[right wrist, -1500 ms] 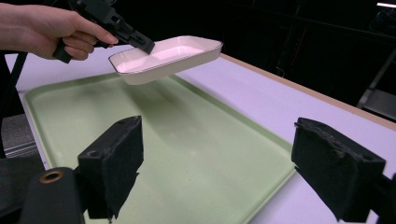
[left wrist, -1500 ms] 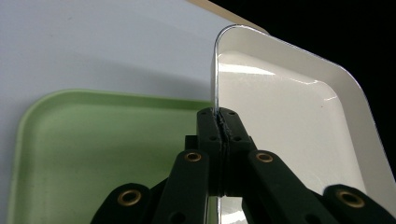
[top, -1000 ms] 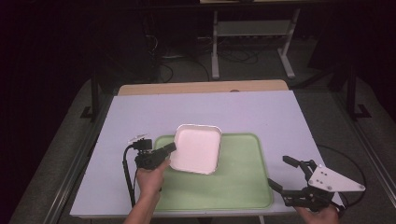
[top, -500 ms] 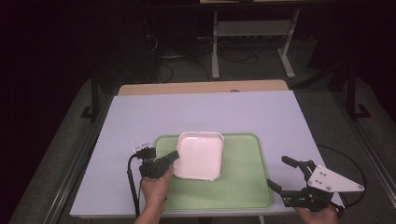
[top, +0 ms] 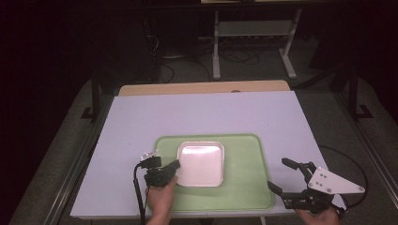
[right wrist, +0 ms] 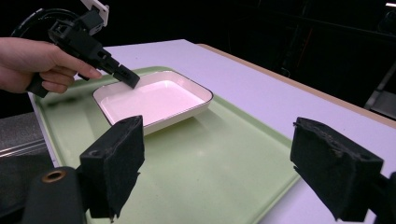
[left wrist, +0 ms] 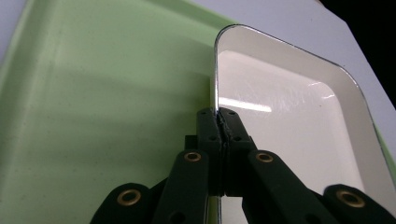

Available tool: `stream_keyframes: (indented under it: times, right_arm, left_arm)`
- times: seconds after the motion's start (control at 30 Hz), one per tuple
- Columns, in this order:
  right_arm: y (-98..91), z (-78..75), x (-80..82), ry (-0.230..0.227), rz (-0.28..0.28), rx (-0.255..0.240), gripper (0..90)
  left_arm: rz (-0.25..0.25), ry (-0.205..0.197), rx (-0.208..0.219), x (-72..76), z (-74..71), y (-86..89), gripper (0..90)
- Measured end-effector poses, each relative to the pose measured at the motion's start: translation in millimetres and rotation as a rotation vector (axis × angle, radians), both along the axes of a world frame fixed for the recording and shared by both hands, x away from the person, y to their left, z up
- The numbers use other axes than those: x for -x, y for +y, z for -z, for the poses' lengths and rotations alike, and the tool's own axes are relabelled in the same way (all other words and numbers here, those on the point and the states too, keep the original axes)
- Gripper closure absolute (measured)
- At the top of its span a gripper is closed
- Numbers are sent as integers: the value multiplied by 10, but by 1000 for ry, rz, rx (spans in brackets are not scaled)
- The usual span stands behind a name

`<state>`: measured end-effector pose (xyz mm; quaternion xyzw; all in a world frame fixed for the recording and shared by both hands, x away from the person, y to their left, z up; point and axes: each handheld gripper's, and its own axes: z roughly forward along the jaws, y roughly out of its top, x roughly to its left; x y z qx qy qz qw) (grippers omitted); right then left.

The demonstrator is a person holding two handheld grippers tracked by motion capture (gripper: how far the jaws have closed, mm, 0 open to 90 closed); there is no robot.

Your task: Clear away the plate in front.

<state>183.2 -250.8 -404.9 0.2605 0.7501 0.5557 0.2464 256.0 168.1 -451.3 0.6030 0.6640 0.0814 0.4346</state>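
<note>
A white square dish [top: 201,163] with a dark rim lies on the green tray [top: 244,187] in the high view. My left gripper [top: 174,165] is shut on the dish's left rim. In the left gripper view its jaws pinch the thin edge of the dish [left wrist: 299,116] over the green tray [left wrist: 93,102]. My right gripper [top: 283,175] stands open at the tray's right front corner, nothing between its jaws. From the right gripper view, the dish [right wrist: 152,100] rests flat on the tray [right wrist: 224,163] with the left gripper [right wrist: 128,77] on its rim.
The tray sits on a pale lilac table top [top: 202,115] with a wooden strip [top: 202,87] at the far edge. Beyond the table are a dark floor, cables and a metal stand [top: 253,42]. A cable [top: 137,192] trails from the left gripper.
The dish was held tilted up above the tray; the left gripper has lowered it and it now lies flat on the tray. The right gripper has stayed put.
</note>
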Motion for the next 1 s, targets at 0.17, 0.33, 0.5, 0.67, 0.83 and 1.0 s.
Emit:
stream_keyframes:
  times: [0.17, 0.33, 0.5, 0.67, 0.83, 1.0]
  right_arm:
    - [-6, 4, 0, 2, 2, 0, 172]
    - [11, -2, 2, -1, -2, 7, 175]
    - [-3, 3, 1, -3, 2, 3, 177]
    - [-14, 5, -4, -2, 1, 0, 178]
    - [-19, 7, -2, -2, 3, -3, 175]
    - [-26, 8, -3, -6, 6, -7, 175]
  left_arm:
    - [-2, 33, -43, 37, 51, -95, 875]
    - [-18, 31, -40, 67, 57, -174, 868]
    - [-34, 36, -11, 90, 61, -180, 855]
    - [-51, 56, 29, 132, 73, -176, 796]
    - [-49, 71, 53, 170, 94, -172, 835]
    - [-52, 68, 56, 234, 101, -154, 839]
